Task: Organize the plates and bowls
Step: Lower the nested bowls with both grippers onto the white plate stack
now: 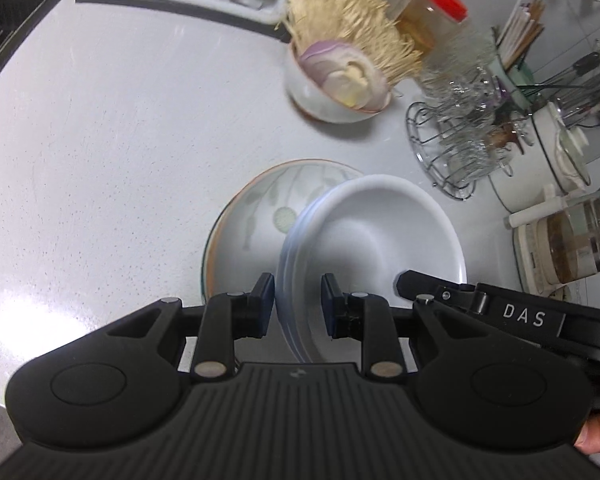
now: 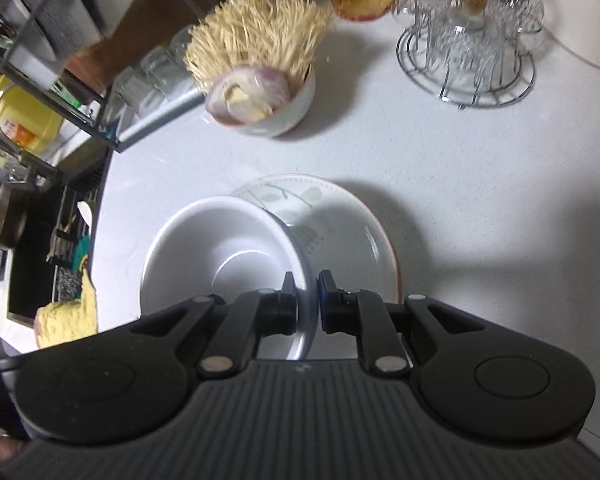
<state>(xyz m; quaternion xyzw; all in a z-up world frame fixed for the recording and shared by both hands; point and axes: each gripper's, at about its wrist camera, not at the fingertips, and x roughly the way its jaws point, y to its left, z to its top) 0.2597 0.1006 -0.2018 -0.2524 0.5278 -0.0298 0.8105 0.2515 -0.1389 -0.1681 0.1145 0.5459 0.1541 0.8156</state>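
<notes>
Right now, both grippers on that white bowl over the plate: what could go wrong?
1. The left gripper and right gripper pinch only the white bowl's thin rim; uneven motion could twist it loose.
2. It hangs over the patterned plate; a drop could chip both.
3. The bowl of onion sits close beyond.

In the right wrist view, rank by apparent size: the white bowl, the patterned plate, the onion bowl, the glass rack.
1. white bowl, though nearest the camera, so unsure
2. patterned plate, partly hidden behind it
3. glass rack
4. onion bowl
</notes>
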